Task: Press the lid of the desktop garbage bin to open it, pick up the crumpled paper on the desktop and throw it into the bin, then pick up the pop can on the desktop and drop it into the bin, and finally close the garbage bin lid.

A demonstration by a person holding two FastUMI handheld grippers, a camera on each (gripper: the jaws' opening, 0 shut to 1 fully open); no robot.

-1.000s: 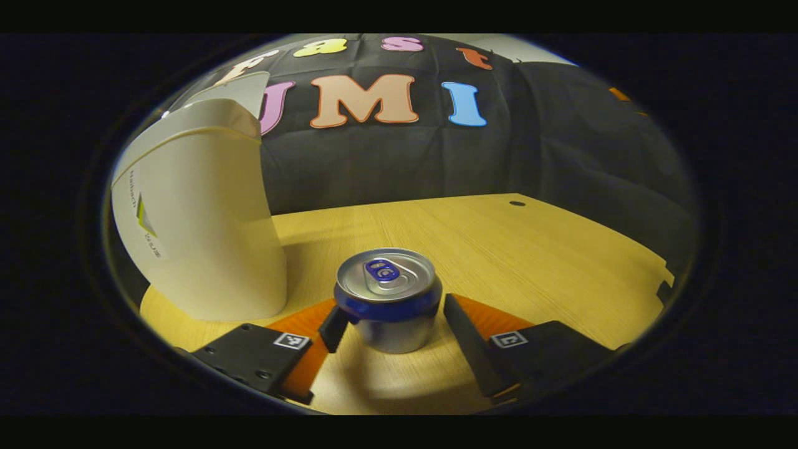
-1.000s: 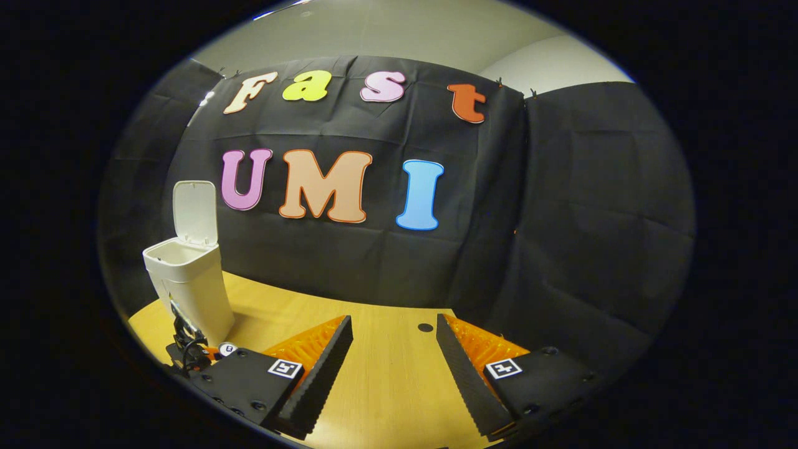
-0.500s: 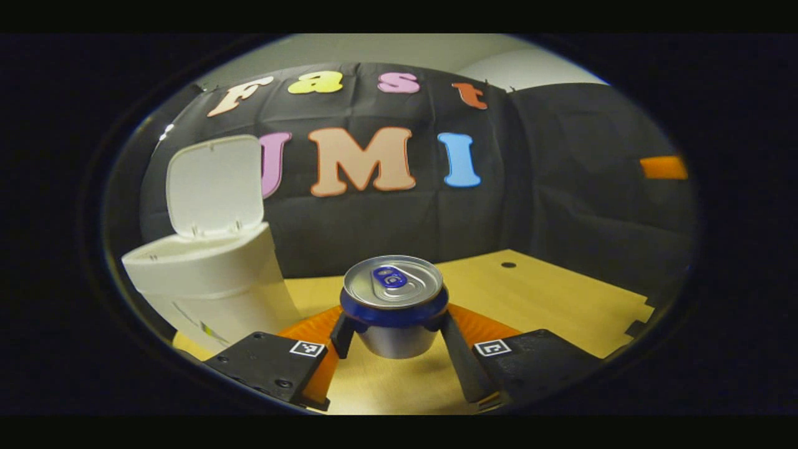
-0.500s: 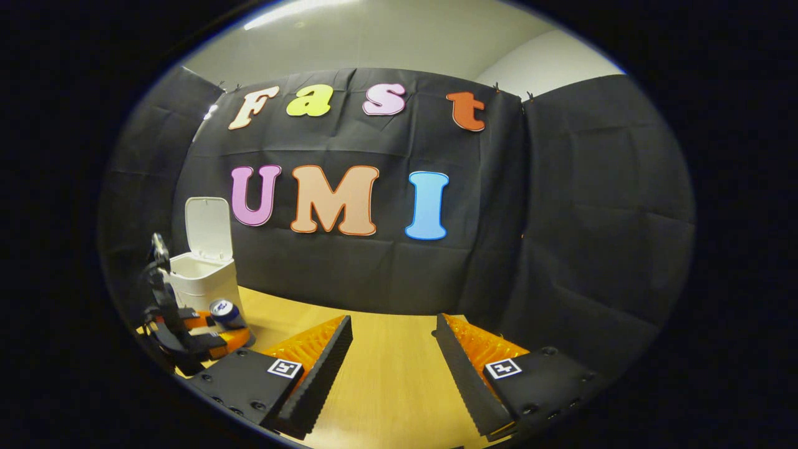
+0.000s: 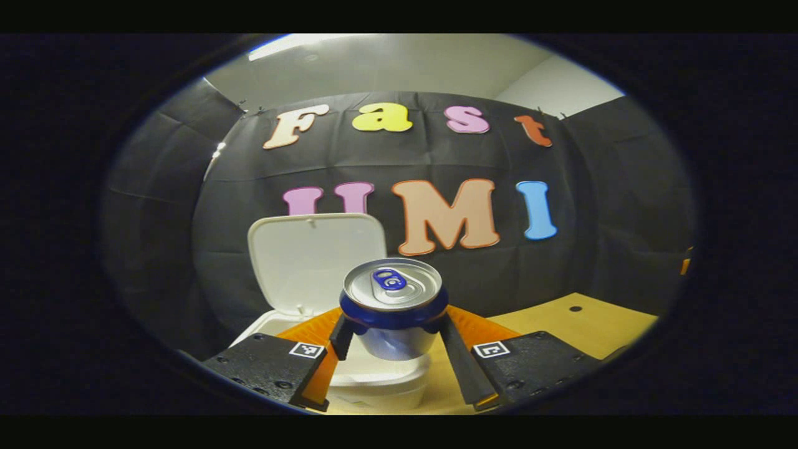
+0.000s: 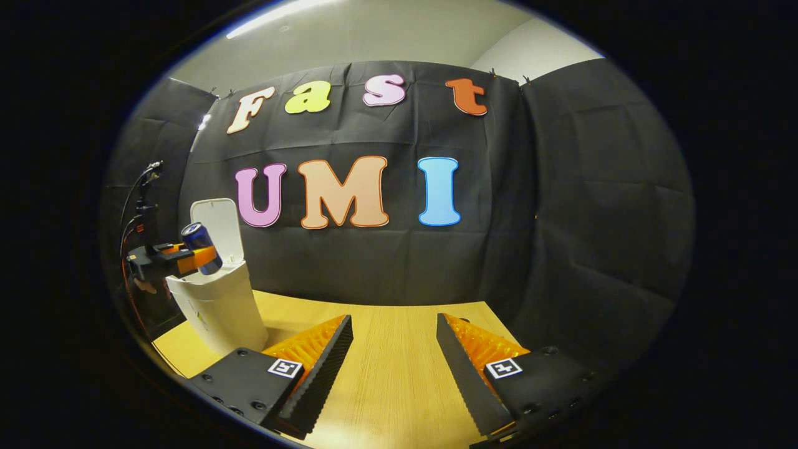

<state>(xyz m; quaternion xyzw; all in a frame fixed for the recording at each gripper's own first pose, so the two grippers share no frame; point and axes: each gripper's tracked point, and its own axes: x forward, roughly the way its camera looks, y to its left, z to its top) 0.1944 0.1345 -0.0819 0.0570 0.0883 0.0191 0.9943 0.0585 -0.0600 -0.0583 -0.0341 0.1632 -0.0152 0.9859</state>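
My left gripper (image 5: 393,329) is shut on a blue and silver pop can (image 5: 393,299), held upright in the air. Right below and behind the can stands the white garbage bin (image 5: 374,380), its lid (image 5: 312,259) swung up and open. In the right gripper view the same left gripper (image 6: 202,257) holds the can (image 6: 201,247) over the bin's mouth; the bin (image 6: 221,308) stands at the table's far left with its lid (image 6: 221,227) upright. My right gripper (image 6: 393,358) hangs open above the wooden table (image 6: 386,386), nothing between its fingers.
The black cloth wall closes off the back and the right side. A small dark hole (image 5: 575,308) marks the table (image 5: 580,324) near its far edge. Cables (image 6: 134,206) trail from the left gripper at the far left.
The left gripper closed on the can, lifted it off the table and carried it left, up over the open bin. The right gripper stayed open and nearly still.
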